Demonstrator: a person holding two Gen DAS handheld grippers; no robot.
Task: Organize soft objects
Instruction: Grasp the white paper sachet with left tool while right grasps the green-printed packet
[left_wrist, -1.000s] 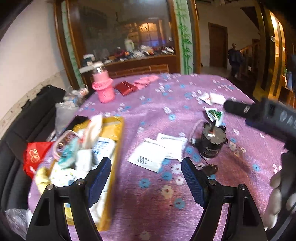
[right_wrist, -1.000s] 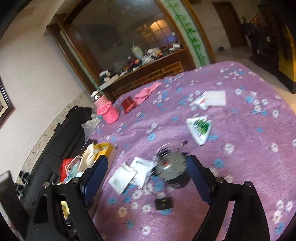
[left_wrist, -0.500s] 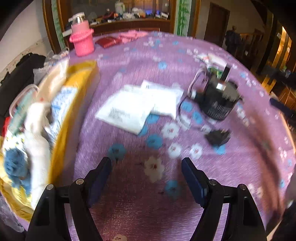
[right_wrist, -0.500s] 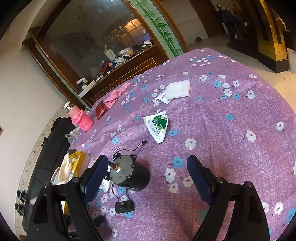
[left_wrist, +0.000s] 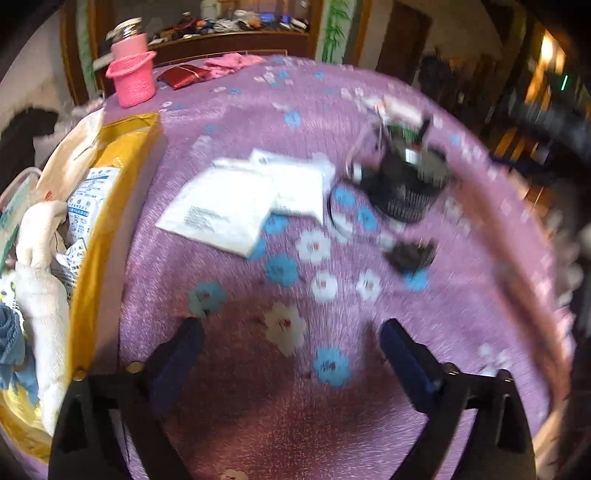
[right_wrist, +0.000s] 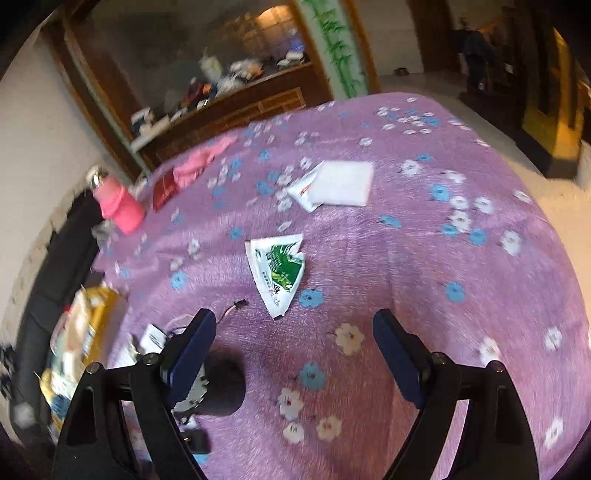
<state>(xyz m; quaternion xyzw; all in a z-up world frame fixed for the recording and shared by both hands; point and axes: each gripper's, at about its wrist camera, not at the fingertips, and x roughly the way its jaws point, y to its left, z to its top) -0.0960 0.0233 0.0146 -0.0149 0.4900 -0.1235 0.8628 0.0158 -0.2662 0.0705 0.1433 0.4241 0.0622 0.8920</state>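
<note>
Two white soft packets (left_wrist: 225, 210) lie overlapped on the purple flowered tablecloth (left_wrist: 295, 110), beyond my left gripper (left_wrist: 291, 336). Its jaws are opening, with only cloth between them. A yellow bag (left_wrist: 110, 177) stuffed with soft packets and a white cloth (left_wrist: 40, 280) lies at the left edge. In the right wrist view my right gripper (right_wrist: 293, 330) is open over bare cloth. Just beyond it lies a green-and-white packet (right_wrist: 280, 269). Farther off rest a white packet pair (right_wrist: 336, 184) and a pink cloth (right_wrist: 199, 162).
A black motor (left_wrist: 406, 184) with wires and a small black plug (left_wrist: 412, 254) sits right of the white packets; in the right wrist view the motor (right_wrist: 218, 384) is behind my left finger. A pink-sleeved bottle (left_wrist: 133, 77) and a red pouch (left_wrist: 183, 75) stand far back.
The left gripper tipped down toward the cloth and its jaws spread wider. The right gripper swung to the right, away from the motor, so the green-and-white packet now lies ahead of it.
</note>
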